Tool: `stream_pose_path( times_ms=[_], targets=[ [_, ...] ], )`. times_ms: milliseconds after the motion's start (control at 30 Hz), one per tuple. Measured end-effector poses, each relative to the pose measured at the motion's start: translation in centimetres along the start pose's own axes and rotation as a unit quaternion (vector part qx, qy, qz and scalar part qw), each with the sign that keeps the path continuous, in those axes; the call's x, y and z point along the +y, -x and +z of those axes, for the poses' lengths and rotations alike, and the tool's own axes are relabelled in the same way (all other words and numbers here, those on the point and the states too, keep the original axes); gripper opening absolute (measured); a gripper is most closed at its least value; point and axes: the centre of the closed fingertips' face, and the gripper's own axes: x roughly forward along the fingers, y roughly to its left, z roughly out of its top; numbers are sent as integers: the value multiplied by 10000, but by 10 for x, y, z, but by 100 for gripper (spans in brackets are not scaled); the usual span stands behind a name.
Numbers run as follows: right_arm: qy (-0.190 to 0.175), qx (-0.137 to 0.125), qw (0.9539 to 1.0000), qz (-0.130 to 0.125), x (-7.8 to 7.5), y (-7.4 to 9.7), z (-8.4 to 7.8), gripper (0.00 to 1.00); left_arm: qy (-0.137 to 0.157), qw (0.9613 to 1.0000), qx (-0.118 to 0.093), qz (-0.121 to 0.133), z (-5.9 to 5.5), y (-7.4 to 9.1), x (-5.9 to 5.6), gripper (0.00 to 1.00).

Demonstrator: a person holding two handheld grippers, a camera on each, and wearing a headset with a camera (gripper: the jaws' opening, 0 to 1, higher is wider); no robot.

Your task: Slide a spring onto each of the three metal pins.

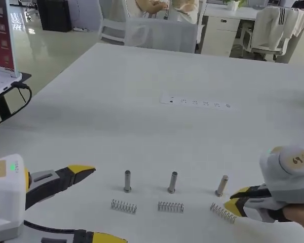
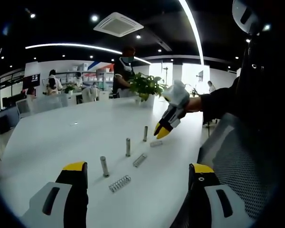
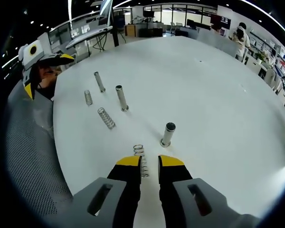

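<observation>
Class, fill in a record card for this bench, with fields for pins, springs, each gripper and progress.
Pins: left pin, middle pin, right pin, upright, bare.
Springs: left spring, middle spring, right spring, lying on table.
Left gripper: open wide, holding nothing.
Right gripper: open, right spring between its jaws.
Progress: no spring on a pin yet.

On the white table (image 1: 142, 126), low in the frame, stand the left pin (image 1: 127, 180), the middle pin (image 1: 172, 182) and the right pin (image 1: 222, 186). Just below them lie the left spring (image 1: 123, 206), the middle spring (image 1: 171, 206) and the right spring (image 1: 223, 212). The left gripper (image 1: 105, 203), at the bottom left, has its jaws far apart, and the right gripper (image 1: 231, 199), at the bottom right, has its yellow tips a little apart by the right spring.
</observation>
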Motion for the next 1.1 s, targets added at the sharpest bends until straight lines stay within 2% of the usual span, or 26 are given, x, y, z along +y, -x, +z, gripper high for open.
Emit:
stream_pose_path(
  times_ms=[133, 467, 933, 1100],
  targets=[
    [174, 128, 9997, 73, 4, -3, -8, 12, -2, 10000, 2, -12, 0, 0, 0, 84],
    [342, 347, 9985, 238, 8, -5, -22, 12, 10, 10000, -1, -30, 0, 0, -1, 84],
    [570, 468, 9967, 341, 9, -8, -28, 9, 27, 10000, 11, -21, 0, 0, 0, 83],
    [817, 507, 9948, 325, 10, -8, -28, 9, 23, 10000, 23, -27, -1, 0, -1, 82]
  ],
)
